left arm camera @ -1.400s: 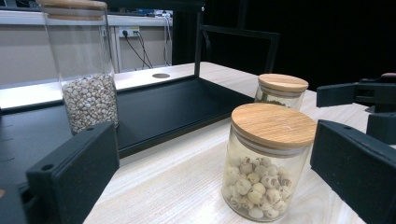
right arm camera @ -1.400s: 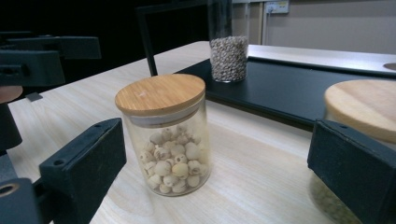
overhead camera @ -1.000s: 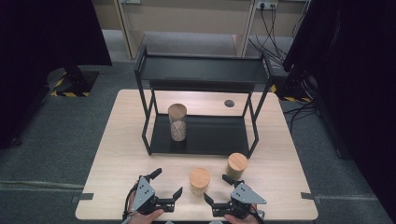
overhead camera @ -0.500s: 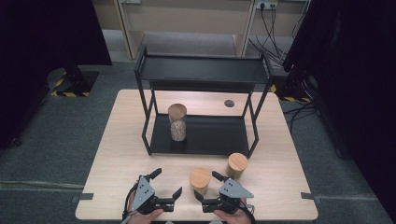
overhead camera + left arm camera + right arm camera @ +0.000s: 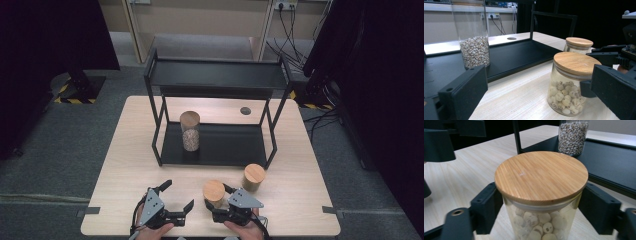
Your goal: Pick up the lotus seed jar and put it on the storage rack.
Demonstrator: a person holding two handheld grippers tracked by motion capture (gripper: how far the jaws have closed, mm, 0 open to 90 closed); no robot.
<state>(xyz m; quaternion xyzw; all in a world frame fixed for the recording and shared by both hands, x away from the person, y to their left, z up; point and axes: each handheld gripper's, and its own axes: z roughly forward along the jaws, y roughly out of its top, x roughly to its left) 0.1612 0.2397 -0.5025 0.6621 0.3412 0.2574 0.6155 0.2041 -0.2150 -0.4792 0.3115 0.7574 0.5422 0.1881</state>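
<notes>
A short glass jar (image 5: 214,191) with a wooden lid, full of pale round seeds, stands near the table's front edge. My right gripper (image 5: 217,201) has just been closing, and the jar (image 5: 541,177) now sits between its jaws. In the right gripper view both black pads (image 5: 487,206) press the glass below the lid, so the right gripper (image 5: 542,207) is shut on it. My left gripper (image 5: 178,195) rests open to the jar's left with nothing between its jaws. In the left gripper view the same jar (image 5: 569,82) stands just ahead on the right.
A second short lidded jar (image 5: 254,176) stands to the right, beside the leg of a black two-tier rack (image 5: 215,75). A tall jar of small grains (image 5: 190,131) stands on the rack's lower shelf. A round hole (image 5: 245,110) sits in the tabletop behind.
My right gripper has slid left to the near jar and its jaws have closed round it. The left gripper and the other jars have stayed put.
</notes>
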